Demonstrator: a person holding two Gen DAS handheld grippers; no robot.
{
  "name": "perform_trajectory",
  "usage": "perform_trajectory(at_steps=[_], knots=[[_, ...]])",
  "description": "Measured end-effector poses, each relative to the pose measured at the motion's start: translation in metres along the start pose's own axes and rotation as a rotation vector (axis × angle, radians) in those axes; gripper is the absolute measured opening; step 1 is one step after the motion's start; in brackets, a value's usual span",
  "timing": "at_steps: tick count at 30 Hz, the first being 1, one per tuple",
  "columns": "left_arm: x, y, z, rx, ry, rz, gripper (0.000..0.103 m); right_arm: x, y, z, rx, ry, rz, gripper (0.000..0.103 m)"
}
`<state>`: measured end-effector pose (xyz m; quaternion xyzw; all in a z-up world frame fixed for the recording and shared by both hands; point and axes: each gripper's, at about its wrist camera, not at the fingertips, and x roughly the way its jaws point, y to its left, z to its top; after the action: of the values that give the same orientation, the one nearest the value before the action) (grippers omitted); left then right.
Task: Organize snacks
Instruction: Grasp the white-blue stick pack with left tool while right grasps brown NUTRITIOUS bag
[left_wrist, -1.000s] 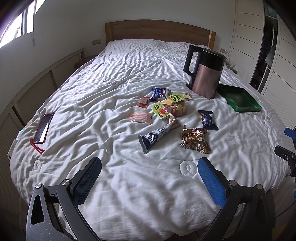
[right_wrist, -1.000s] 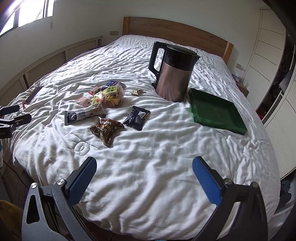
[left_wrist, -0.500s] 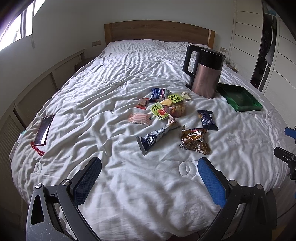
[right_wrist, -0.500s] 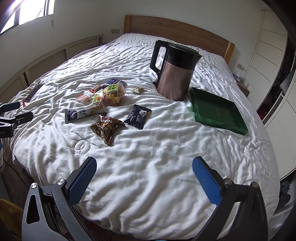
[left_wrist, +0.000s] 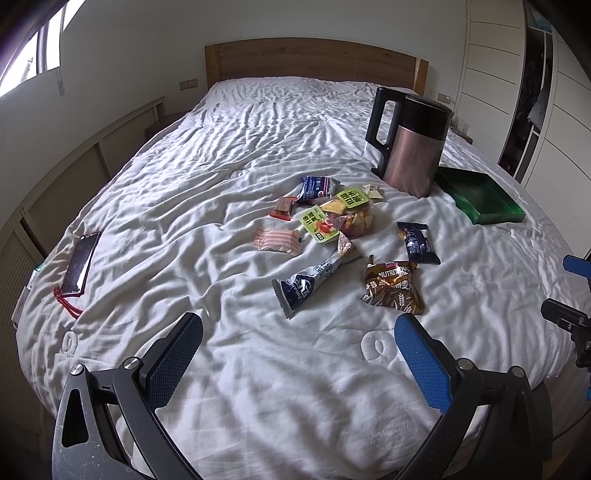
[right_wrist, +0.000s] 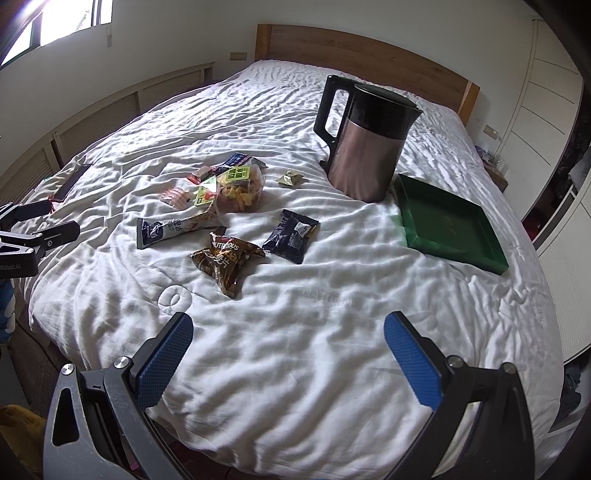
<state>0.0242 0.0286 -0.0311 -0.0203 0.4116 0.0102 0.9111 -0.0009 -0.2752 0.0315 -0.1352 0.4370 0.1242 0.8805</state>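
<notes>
Snacks: loose packets scattered on the bed (left_wrist: 229, 155), all left of the kettle (right_wrist: 369, 147) and in front of it; none gathered.
Tray: my green tray (right_wrist: 448, 221) sits just right of the kettle, nothing in it.
Nearest packets: brown packet (right_wrist: 225, 260) and dark packet (right_wrist: 291, 234), front-left of the kettle.
Left gripper (left_wrist: 295, 363): my jaws wide, holding nothing, hovering over the bed's near edge.
Right gripper (right_wrist: 288, 356): jaws wide, holding nothing, well short of the kettle.
Progress: judging by the bare tray, sorting has not begun; every packet is left to move.
</notes>
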Motion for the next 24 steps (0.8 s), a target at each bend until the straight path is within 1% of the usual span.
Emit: perform_trajectory(at_steps=[3,8,12,14,16,19,24], knots=[[0.011,0.007,0.001,-0.01,0.017,0.008,0.102,0.013,0.005,0.01,0.013,0.017,0.03,0.103],[0.04,0.026,0.007,-0.021,0.069,0.05,0.102,0.04,0.014,0.024,0.053,0.05,0.094,0.103],[0.068,0.034,0.016,0.005,0.108,0.065,0.102,0.073,0.026,0.035,0.072,0.096,0.133,0.103],[0.085,0.034,0.02,0.022,0.128,0.054,0.102,0.09,0.032,0.04,0.095,0.122,0.154,0.103],[0.101,0.03,0.024,0.049,0.151,0.04,0.102,0.108,0.034,0.043,0.121,0.148,0.169,0.103],[0.126,0.014,0.032,0.122,0.182,0.015,0.102,0.135,0.037,0.045,0.162,0.192,0.184,0.103],[0.163,-0.013,0.041,0.238,0.222,-0.029,0.102,0.169,0.035,0.049,0.219,0.246,0.223,0.103]])
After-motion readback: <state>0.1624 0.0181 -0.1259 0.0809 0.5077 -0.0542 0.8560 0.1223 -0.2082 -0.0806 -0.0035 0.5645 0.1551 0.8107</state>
